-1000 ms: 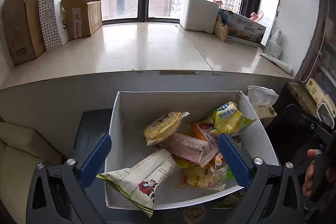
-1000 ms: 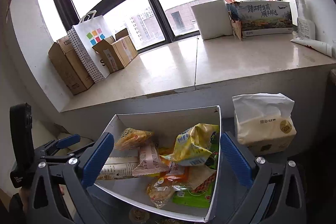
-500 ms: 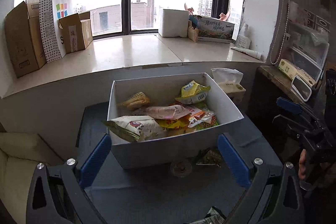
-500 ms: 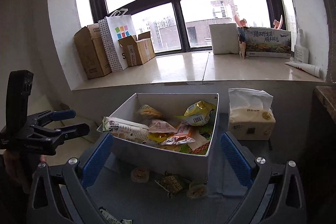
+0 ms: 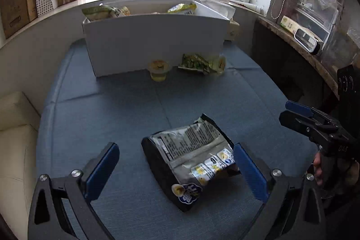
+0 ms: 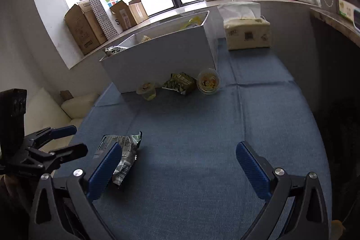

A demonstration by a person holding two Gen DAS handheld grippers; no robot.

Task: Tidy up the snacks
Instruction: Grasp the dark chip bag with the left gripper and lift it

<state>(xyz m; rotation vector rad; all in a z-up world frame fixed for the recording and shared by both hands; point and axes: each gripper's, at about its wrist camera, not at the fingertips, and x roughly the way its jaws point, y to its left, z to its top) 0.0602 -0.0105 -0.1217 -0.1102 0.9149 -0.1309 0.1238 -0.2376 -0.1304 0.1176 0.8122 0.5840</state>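
Note:
A white box [image 5: 155, 42] holding several snack packs stands at the far side of the blue mat [image 5: 112, 123]; it also shows in the right wrist view [image 6: 162, 57]. A grey and black snack bag [image 5: 191, 159] lies on the mat between the open fingers of my left gripper [image 5: 176, 170], untouched. In the right wrist view the bag [image 6: 122, 154] lies beside the left finger of my open, empty right gripper [image 6: 177, 170]. A jelly cup [image 5: 158, 70], a green pack [image 5: 195, 62] and a second cup [image 6: 208, 81] lie in front of the box.
A tissue pack [image 6: 246, 30] stands right of the box. Cardboard boxes [image 6: 83, 30] and a paper bag [image 6: 104, 8] stand on the window ledge. A dark shelf [image 5: 303, 42] with containers runs along the right. A cream cushion [image 5: 13, 138] lies left of the mat.
Both grippers have pulled back from the box and dropped low over the mat. The grey snack bag now lies between the left gripper's fingers. The box's snacks are mostly hidden behind its front wall.

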